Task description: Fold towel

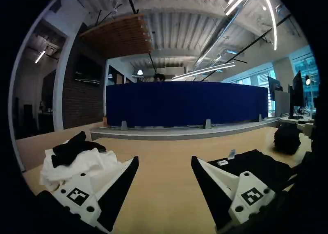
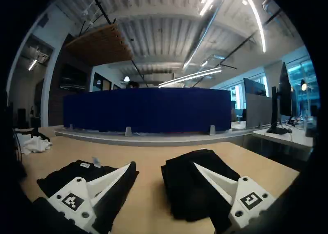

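Your left gripper [image 1: 164, 157] stood wide open and empty over the bare table [image 1: 164, 201]. Your right gripper [image 2: 164, 164] was just as wide and also held nothing. The towel [image 1: 254, 162], flat and black with a small tag [image 1: 222, 162], lay to the right of the left gripper, partly under its right finger. From the right gripper it lay to the left, under the left finger. So it sat between your two hands, and neither had hold of it.

The main risk was on your right. A folded black stack [image 2: 182, 185] lay directly ahead of the right gripper, beneath its right finger and near the towel. With black on black, closing there would likely have caught the stack and pulled it apart.

On your left, a pile [image 1: 82, 162] of white and black cloth lay just beside the left finger, and a sweep that way could have dragged it along.

The towel lay flat on smooth wood, so a shallow pinch might have slid off or lifted only one layer. I could not tell how many layers it had. Grabbing unmatched corners would probably have skewed the fold.
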`<action>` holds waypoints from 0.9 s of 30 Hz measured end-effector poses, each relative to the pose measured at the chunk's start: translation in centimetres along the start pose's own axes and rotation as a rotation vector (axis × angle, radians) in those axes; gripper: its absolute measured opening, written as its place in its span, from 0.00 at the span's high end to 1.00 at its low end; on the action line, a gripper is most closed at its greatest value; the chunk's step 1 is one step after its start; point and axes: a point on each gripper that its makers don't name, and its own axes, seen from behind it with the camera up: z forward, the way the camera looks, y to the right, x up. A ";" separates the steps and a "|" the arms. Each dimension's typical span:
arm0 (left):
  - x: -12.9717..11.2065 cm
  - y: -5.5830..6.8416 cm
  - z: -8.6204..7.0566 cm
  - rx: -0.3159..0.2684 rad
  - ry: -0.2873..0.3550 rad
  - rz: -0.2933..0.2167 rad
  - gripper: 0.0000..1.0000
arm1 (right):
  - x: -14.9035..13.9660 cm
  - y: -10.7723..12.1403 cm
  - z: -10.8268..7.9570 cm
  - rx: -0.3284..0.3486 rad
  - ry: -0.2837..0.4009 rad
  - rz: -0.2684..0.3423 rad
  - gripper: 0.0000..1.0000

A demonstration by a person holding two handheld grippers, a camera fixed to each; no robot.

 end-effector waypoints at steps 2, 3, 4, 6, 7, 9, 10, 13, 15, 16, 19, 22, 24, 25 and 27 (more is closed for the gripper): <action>1.3 -0.3 0.1 0.001 0.003 0.000 0.05 | 1.1 0.4 0.1 -0.003 0.004 -0.002 0.00; 2.0 -0.5 0.2 0.002 0.005 -0.001 0.05 | 1.7 0.6 0.1 -0.004 0.005 -0.005 0.01; 2.7 -0.5 0.3 0.002 0.005 -0.005 0.05 | 2.3 0.8 0.1 -0.007 0.001 -0.015 0.00; 4.2 -0.6 0.5 0.001 0.007 -0.011 0.05 | 3.5 1.0 0.1 -0.013 -0.005 -0.034 0.00; 5.2 -0.6 0.5 -0.002 0.009 -0.014 0.05 | 4.4 1.1 0.1 -0.017 -0.007 -0.049 0.00; 7.0 -0.4 0.5 -0.008 0.014 -0.019 0.05 | 6.1 1.2 0.0 -0.023 -0.009 -0.074 0.01; 8.1 -0.3 0.5 -0.011 0.016 -0.021 0.05 | 7.2 1.1 -0.1 -0.025 -0.005 -0.084 0.00; 11.0 -0.1 0.4 -0.018 0.022 -0.023 0.05 | 10.2 1.1 -0.3 -0.029 0.005 -0.101 0.00; 12.7 0.1 0.4 -0.021 0.023 -0.022 0.05 | 12.1 1.1 -0.5 -0.030 0.010 -0.101 0.00; 13.4 0.1 0.3 -0.023 0.022 -0.020 0.05 | 12.8 1.1 -0.5 -0.033 0.008 -0.096 0.00; 15.0 -0.1 0.3 -0.026 0.014 -0.016 0.05 | 14.7 1.1 -0.5 -0.039 0.000 -0.083 0.00; 16.0 -0.5 0.4 -0.025 -0.001 -0.015 0.05 | 16.1 1.1 -0.5 -0.042 -0.007 -0.076 0.00; 16.6 -0.7 0.5 -0.024 -0.009 -0.016 0.05 | 16.9 1.0 -0.6 -0.043 -0.009 -0.077 0.00; 16.9 -0.6 0.5 -0.029 -0.010 -0.017 0.05 | 17.1 1.0 -0.6 -0.043 -0.010 -0.081 0.00; 17.4 -0.4 0.4 -0.039 -0.013 -0.018 0.05 | 17.5 1.0 -0.6 -0.043 -0.014 -0.087 0.00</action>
